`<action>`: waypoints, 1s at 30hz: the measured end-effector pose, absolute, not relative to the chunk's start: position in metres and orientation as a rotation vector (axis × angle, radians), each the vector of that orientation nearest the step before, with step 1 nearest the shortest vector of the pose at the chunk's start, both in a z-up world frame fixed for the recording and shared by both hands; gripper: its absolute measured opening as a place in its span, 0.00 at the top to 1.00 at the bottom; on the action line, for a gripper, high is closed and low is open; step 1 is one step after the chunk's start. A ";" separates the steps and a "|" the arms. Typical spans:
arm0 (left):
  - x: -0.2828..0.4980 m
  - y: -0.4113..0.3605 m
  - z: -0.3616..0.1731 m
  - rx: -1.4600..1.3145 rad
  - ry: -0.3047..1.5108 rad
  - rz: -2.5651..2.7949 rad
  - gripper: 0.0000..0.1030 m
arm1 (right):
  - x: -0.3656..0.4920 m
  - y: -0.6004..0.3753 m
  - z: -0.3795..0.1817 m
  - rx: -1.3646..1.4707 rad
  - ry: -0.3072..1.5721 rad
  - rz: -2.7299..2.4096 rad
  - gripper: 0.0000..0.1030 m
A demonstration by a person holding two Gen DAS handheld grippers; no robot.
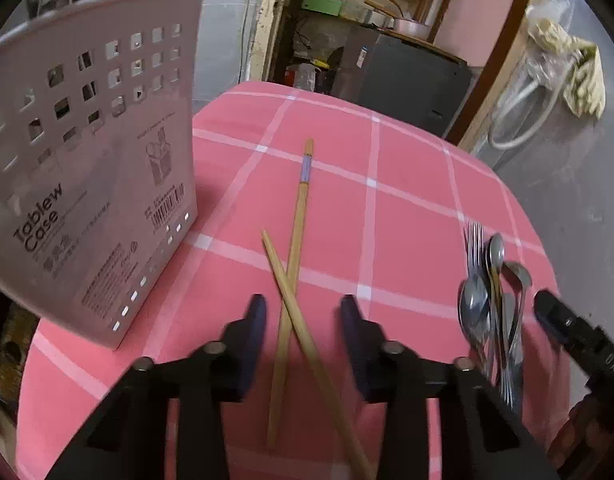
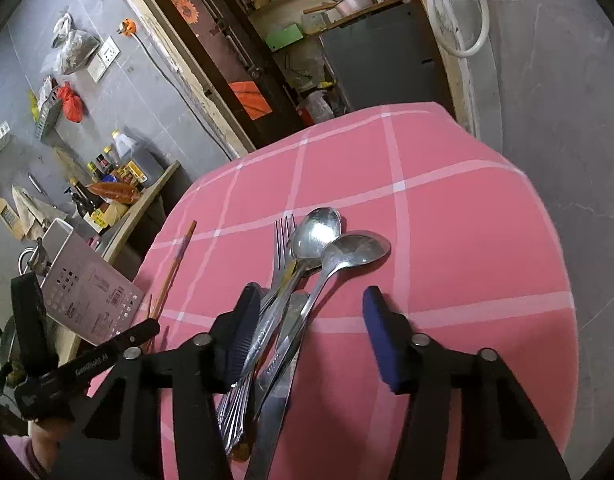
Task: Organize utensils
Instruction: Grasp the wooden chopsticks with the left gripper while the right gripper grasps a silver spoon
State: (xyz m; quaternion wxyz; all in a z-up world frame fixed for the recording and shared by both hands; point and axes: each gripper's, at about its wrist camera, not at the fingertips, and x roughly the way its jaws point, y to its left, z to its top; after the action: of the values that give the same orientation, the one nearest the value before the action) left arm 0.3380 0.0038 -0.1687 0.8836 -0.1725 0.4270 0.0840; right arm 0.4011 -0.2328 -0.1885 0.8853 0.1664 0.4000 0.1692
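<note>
Two wooden chopsticks (image 1: 297, 232) lie crossed on the pink checked tablecloth (image 1: 407, 184). My left gripper (image 1: 303, 304) hangs over the crossing with a jaw on each side, open and not touching them. A pale perforated utensil case (image 1: 87, 184) stands to its left. On the right lies a pile of steel cutlery (image 2: 303, 264): spoons, a fork and a knife. My right gripper (image 2: 312, 292) is open around the handles, with its left pad against them and its right pad well apart. The same cutlery pile (image 1: 491, 300) shows at the right of the left wrist view.
The table edge (image 2: 547, 216) curves close on the right and far sides, with grey floor beyond. Behind the table is a dark cabinet (image 1: 407, 72) and cluttered shelves. A side counter with bottles (image 2: 115, 184) stands to the left, past the case (image 2: 87, 284).
</note>
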 end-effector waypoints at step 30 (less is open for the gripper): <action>0.396 0.002 -0.157 -0.258 0.891 0.159 0.89 | 0.432 -0.238 -0.213 0.484 0.953 0.390 0.74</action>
State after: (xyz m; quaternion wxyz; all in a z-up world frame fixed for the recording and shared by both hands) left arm 0.3964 0.0021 -0.1573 0.8914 -0.1243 0.4291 0.0768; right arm 0.4321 -0.2380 -0.2133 0.8425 0.2290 0.4511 0.1848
